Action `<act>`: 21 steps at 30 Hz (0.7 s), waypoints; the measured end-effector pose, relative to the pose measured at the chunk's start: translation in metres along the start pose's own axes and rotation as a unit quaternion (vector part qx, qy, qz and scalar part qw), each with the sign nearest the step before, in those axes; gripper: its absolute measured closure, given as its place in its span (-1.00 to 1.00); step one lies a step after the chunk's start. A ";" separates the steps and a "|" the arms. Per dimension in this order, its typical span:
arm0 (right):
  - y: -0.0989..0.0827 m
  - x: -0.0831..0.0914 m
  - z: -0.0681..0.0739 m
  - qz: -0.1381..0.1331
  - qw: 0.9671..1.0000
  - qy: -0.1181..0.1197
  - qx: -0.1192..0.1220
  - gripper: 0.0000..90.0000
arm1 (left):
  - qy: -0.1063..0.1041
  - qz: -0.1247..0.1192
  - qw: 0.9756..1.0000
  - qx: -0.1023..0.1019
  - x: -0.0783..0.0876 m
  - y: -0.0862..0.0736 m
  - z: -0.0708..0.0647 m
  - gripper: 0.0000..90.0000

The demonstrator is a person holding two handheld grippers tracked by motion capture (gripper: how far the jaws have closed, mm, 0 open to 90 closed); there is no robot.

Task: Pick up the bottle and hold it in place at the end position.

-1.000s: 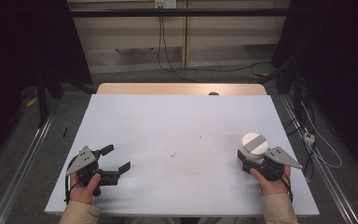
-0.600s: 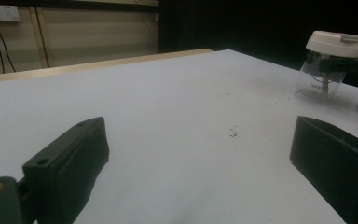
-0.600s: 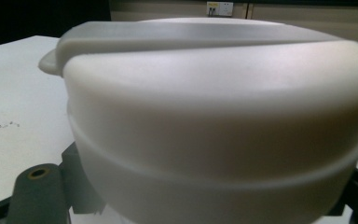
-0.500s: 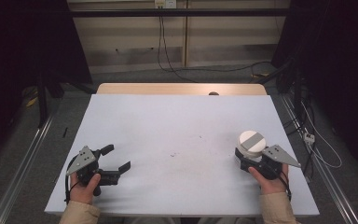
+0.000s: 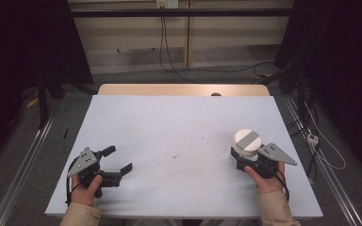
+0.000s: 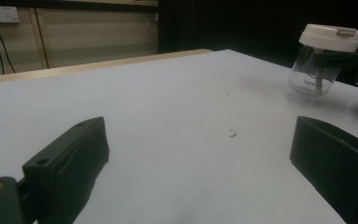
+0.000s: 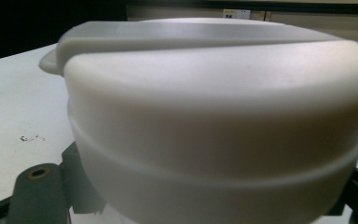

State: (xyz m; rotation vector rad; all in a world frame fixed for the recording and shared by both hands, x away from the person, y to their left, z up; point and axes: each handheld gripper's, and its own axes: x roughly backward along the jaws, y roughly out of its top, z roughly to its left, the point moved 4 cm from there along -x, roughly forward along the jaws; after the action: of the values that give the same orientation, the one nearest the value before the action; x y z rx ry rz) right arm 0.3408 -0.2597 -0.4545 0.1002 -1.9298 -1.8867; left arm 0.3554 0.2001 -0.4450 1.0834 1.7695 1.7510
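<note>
A clear jar (image 5: 246,147) with a white lid (image 6: 331,37) sits clamped between the fingers of the right gripper (image 5: 245,160), near the right edge of the table (image 5: 179,127). Well apart to the left, the left gripper (image 5: 118,162) rests with fingers spread, nothing between them.

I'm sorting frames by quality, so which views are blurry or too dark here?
High view: the table is evenly lit, the room's sides fall into black. Left gripper view: its own jaws are soft, the clear jar fairly sharp. Right gripper view: the jar's white lid is too close, blurred, edges smeared.
</note>
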 end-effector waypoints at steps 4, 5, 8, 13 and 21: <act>0.002 -0.003 0.003 0.000 1.000 0.003 0.004 -0.59 | -0.001 -0.001 1.000 0.001 0.000 0.000 0.000 -0.91; 0.003 -0.004 0.004 -0.001 1.000 0.005 0.003 -0.59 | 0.000 0.000 1.000 0.000 0.000 0.000 0.000 -0.91; 0.004 -0.006 0.006 -0.001 1.000 0.008 0.005 -0.59 | -0.001 0.000 1.000 0.001 0.000 0.000 0.000 -0.91; 0.006 -0.011 0.009 0.000 1.000 0.011 0.006 -0.59 | -0.002 0.000 1.000 0.002 -0.001 0.000 -0.001 -0.91; 0.010 -0.020 0.018 0.000 1.000 0.023 0.007 -0.59 | -0.002 -0.001 1.000 0.003 -0.001 0.000 -0.001 -0.91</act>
State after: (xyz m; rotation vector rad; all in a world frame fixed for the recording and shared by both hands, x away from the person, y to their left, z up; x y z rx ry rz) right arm 0.3549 -0.2355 -0.4495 0.1459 -1.9118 -1.8552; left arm 0.3552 0.1985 -0.4450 1.0861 1.7744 1.7411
